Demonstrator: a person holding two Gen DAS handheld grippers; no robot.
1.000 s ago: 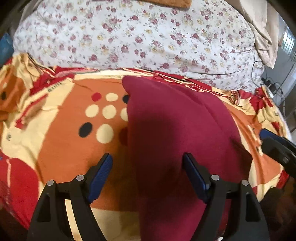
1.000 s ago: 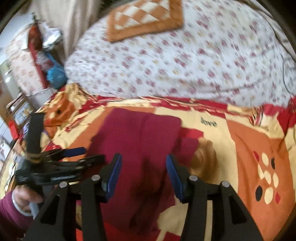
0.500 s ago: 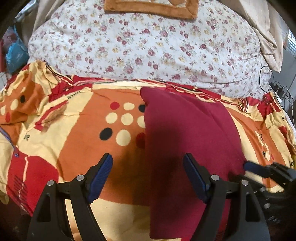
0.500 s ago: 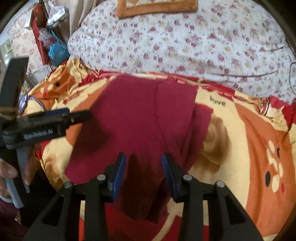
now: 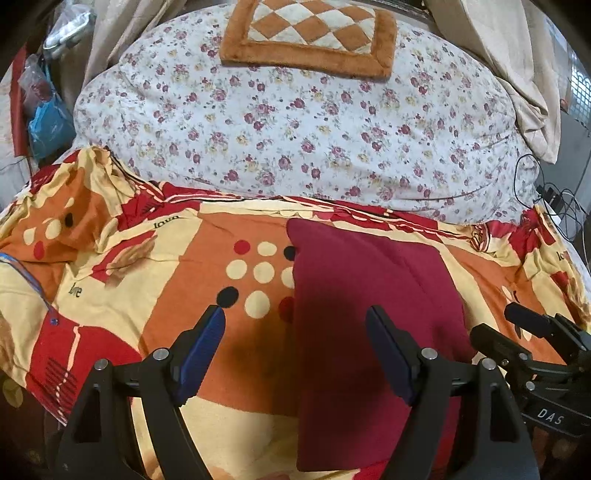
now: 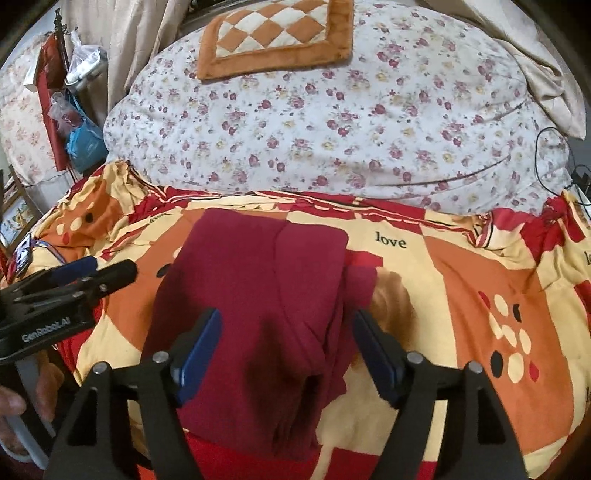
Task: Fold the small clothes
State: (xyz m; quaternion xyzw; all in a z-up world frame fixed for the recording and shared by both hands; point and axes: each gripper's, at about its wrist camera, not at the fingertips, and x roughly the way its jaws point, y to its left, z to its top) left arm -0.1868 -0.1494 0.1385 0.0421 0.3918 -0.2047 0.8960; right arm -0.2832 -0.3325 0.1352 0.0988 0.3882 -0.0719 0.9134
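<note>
A dark red garment (image 5: 369, 314) lies folded flat on the patterned bedspread (image 5: 166, 280). In the right wrist view the garment (image 6: 258, 288) shows a folded-over layer and a narrow strip sticking out on its right side. My left gripper (image 5: 295, 325) is open and empty above the garment's left edge. My right gripper (image 6: 286, 328) is open and empty above the garment's near right part. The right gripper shows at the right edge of the left wrist view (image 5: 532, 343); the left gripper shows at the left edge of the right wrist view (image 6: 74, 280).
A big floral duvet (image 5: 295, 129) is piled behind the garment, with a brown checked cushion (image 5: 310, 33) on top. Bags (image 6: 77, 122) hang at the far left. Cables (image 5: 554, 199) lie at the far right. The bed's near edge lies just under both grippers.
Both grippers pulled back and up from the garment, so more of the bed shows. The right gripper's jaws narrowed, then opened wider. The garment lies still.
</note>
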